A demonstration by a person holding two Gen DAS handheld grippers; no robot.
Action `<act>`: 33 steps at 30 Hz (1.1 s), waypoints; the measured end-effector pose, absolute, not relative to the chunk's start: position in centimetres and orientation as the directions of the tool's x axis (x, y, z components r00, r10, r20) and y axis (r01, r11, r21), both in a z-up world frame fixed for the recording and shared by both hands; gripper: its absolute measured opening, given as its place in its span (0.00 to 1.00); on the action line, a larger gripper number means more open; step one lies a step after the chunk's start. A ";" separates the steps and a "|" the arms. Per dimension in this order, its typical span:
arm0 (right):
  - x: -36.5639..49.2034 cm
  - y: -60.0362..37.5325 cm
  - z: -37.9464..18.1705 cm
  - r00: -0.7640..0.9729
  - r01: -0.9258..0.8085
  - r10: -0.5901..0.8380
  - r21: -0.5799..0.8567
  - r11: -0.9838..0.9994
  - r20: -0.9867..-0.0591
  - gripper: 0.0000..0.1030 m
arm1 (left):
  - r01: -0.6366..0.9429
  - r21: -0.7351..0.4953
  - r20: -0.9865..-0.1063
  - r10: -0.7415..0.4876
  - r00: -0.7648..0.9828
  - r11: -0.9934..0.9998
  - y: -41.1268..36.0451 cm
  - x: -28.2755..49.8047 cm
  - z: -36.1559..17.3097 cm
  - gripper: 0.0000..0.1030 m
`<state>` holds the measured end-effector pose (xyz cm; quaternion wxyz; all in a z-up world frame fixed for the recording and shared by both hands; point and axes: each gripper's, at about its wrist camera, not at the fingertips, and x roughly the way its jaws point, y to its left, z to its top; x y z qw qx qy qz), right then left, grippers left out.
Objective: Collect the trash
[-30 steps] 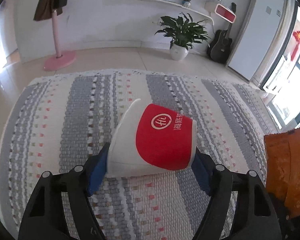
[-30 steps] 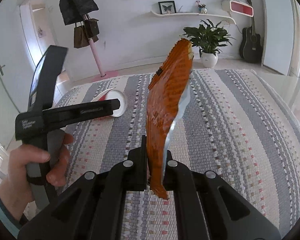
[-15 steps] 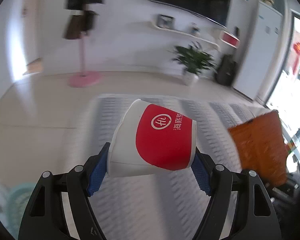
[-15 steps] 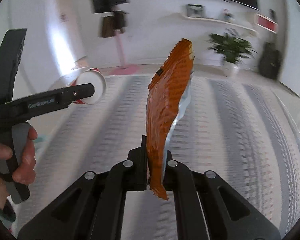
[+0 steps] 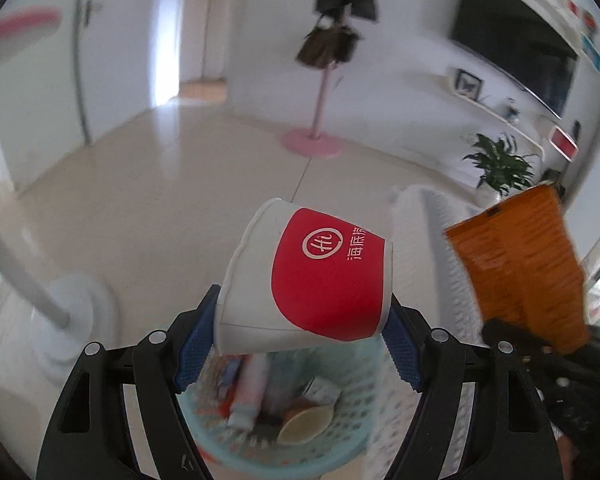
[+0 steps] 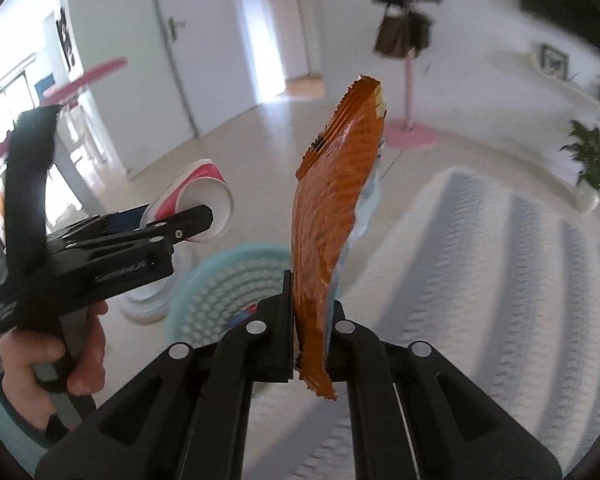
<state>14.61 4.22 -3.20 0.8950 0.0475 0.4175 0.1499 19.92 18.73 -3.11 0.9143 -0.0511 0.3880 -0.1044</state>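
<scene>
My left gripper [image 5: 296, 344] is shut on a red and white paper cup [image 5: 312, 280], held on its side above a light blue mesh trash basket [image 5: 340, 440] with several pieces of trash inside. The cup [image 6: 204, 196] and the basket [image 6: 220, 288] also show in the right wrist view. My right gripper [image 6: 310, 312] is shut on an orange snack wrapper [image 6: 332, 208], held upright to the right of the basket. The wrapper also shows at the right of the left wrist view [image 5: 516, 256].
A striped grey and white rug [image 6: 500, 280] lies to the right of the basket. A white stand base [image 5: 72, 312] stands on the floor left of the basket. A pink coat stand [image 5: 316, 120] and a potted plant [image 5: 500, 164] are farther back.
Both grippers have swung left off the rug with their loads. The left gripper now holds the cup over the trash basket, which has come into view.
</scene>
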 end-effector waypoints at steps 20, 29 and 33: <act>18.8 8.2 -11.3 0.426 -0.120 0.265 0.236 0.964 -0.865 0.44 | 0.059 -0.285 -0.741 -0.259 0.619 0.957 25.1 20.2 -7.6 0.81; 13.2 5.2 -3.5 0.598 -0.156 0.248 0.193 0.969 -0.762 0.48 | 0.096 -0.238 -0.600 -0.224 0.768 0.967 23.4 14.1 0.7 0.81; 9.0 4.1 0.8 0.703 -0.138 0.198 0.142 0.980 -0.683 0.57 | 0.088 -0.203 -0.542 -0.187 0.820 0.975 22.3 9.9 4.0 0.81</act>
